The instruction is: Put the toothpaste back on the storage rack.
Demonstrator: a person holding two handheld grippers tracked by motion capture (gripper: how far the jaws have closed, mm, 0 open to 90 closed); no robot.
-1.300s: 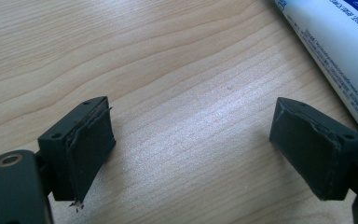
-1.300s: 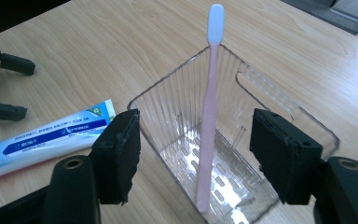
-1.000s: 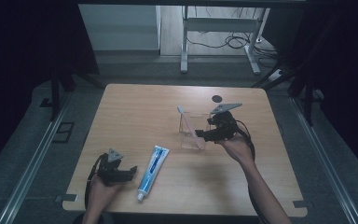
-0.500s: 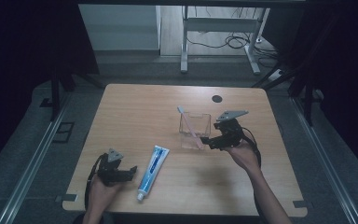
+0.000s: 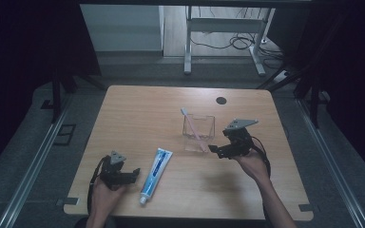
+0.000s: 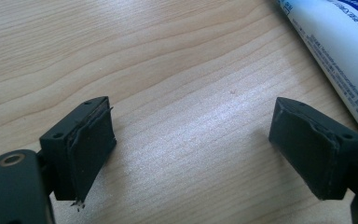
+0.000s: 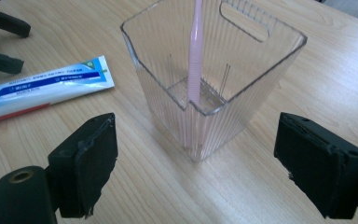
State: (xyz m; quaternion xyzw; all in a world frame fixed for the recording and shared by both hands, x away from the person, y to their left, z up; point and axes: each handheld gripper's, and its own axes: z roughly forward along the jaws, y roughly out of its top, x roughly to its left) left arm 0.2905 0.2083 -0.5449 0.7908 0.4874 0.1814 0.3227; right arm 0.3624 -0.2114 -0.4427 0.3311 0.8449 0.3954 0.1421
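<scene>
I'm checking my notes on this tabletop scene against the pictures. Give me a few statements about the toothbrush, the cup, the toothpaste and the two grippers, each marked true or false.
1. The pink toothbrush stands leaning inside the clear cup. True.
2. The right gripper is clamped on the cup. False: its jaws are open and have just been opening, with the cup in front of them, untouched.
3. The toothpaste tube lies flat on the table. True.
4. The left gripper holds the toothpaste tube. False: its jaws are open over bare wood, the tube beside them.
5. The cup lies tipped on its side. False: it stands upright.
</scene>
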